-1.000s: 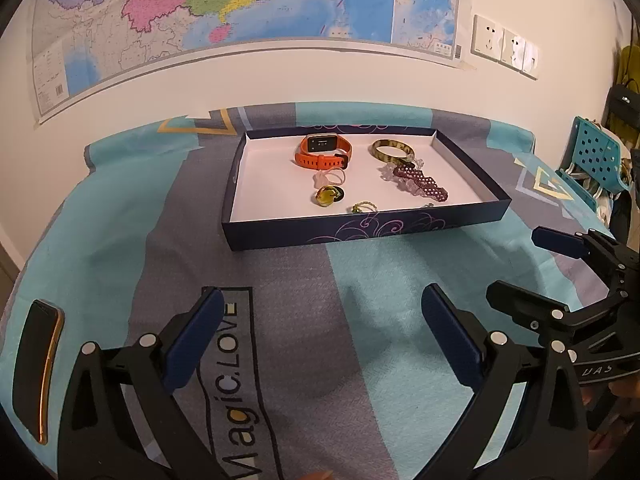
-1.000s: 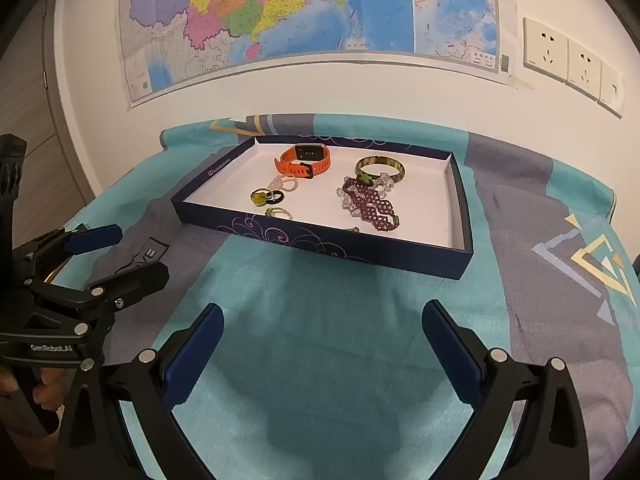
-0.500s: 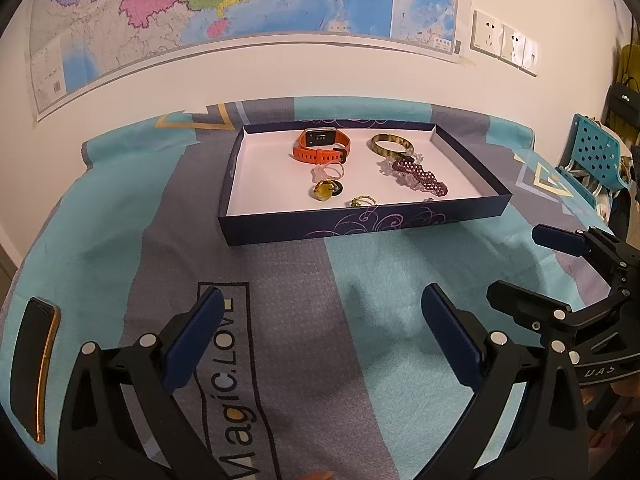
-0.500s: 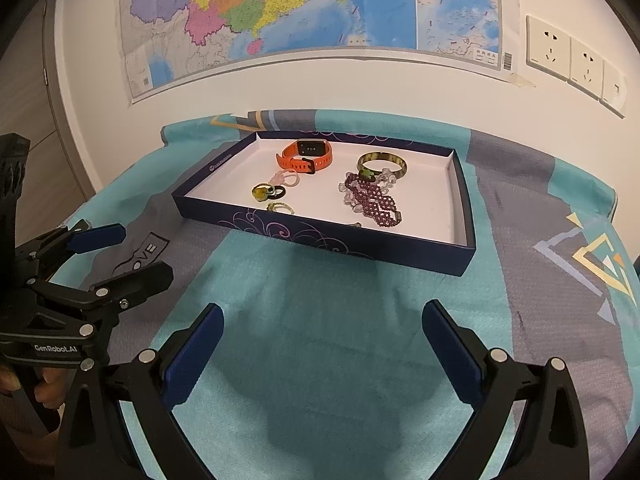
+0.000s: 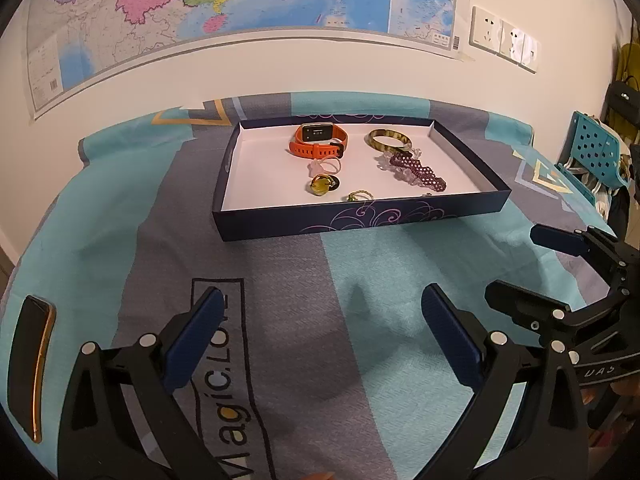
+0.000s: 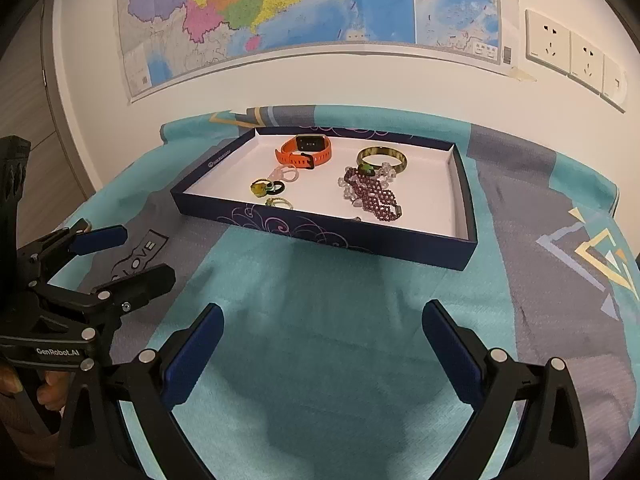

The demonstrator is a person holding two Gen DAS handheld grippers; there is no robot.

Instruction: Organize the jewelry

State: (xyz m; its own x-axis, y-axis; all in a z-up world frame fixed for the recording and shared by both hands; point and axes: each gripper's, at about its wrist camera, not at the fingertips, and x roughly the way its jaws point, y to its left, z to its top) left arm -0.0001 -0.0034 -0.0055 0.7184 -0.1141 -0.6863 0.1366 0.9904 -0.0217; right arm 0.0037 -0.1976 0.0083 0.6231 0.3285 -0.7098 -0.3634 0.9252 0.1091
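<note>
1. Left wrist view: left gripper (image 5: 320, 332) spread wide, empty, hovering over the counter (image 5: 120, 220) draped in a teal and grey cloth (image 5: 360, 272), near edge of scene.
2. Right gripper (image 5: 532, 268) at the right edge, likewise released, gripping nothing, blue pads (image 5: 556, 239) apart.
3. Dark blue tray (image 5: 360, 220) with white floor beyond both grippers, resting on the cloth, well apart from either.
4. Inside, toward the far wall: orange smartwatch (image 5: 318, 142), and to its right a green-brown bangle (image 5: 388, 141).
5. Just near of the bangle, touching it: dark red beaded bracelet (image 5: 418, 168) tangled with clear beads (image 5: 386, 164).
6. Near of the watch: pale pink ring (image 5: 325, 166), then a yellow-stone ring (image 5: 320, 185) lying against a black ring (image 5: 334, 184).
7. Close to the tray's near wall: thin gold ring (image 5: 359, 196).
8. Dark phone-like slab (image 5: 30, 364) with an orange edge at the far left of the counter.
9. Right wrist view: right gripper (image 6: 320, 336) open over teal cloth, nothing between its fingers; left gripper (image 6: 120, 256) at the left, also open.
10. Same jewelry in the tray (image 6: 320, 232), watch (image 6: 306, 151) far, bangle (image 6: 382, 159) to its right, beaded bracelet (image 6: 372, 194) near of that.
11. Map (image 6: 300, 8) and wall sockets (image 6: 568, 56) on the far wall.
</note>
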